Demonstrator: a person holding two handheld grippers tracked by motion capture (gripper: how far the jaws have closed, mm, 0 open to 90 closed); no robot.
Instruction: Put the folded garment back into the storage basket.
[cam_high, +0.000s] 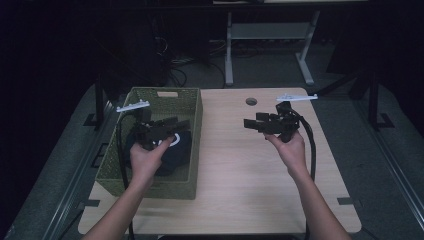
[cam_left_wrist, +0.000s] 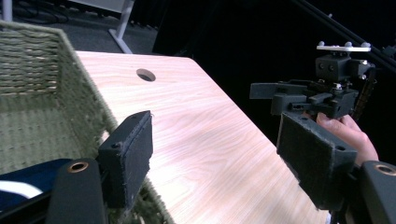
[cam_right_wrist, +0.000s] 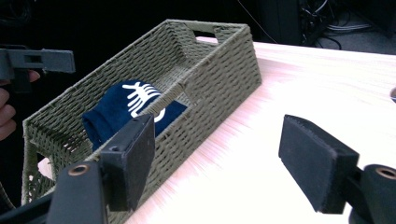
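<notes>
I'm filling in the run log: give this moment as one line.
left gripper: open, empty, over green woven basket | right gripper: open, empty, above wooden table | folded navy cloth with white print: in basket

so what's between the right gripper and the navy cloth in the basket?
In the high view, bare tabletop, then the green woven basket wall. The navy cloth lies inside it; the right gripper hangs open over the wood.

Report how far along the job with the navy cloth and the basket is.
Done: the folded navy cloth lies inside the green basket. In hand: nothing; the left gripper hangs over the basket and the right gripper over the bare table, both with jaws open and empty. Left: apparently little, since no other loose item shows on the table.
</notes>
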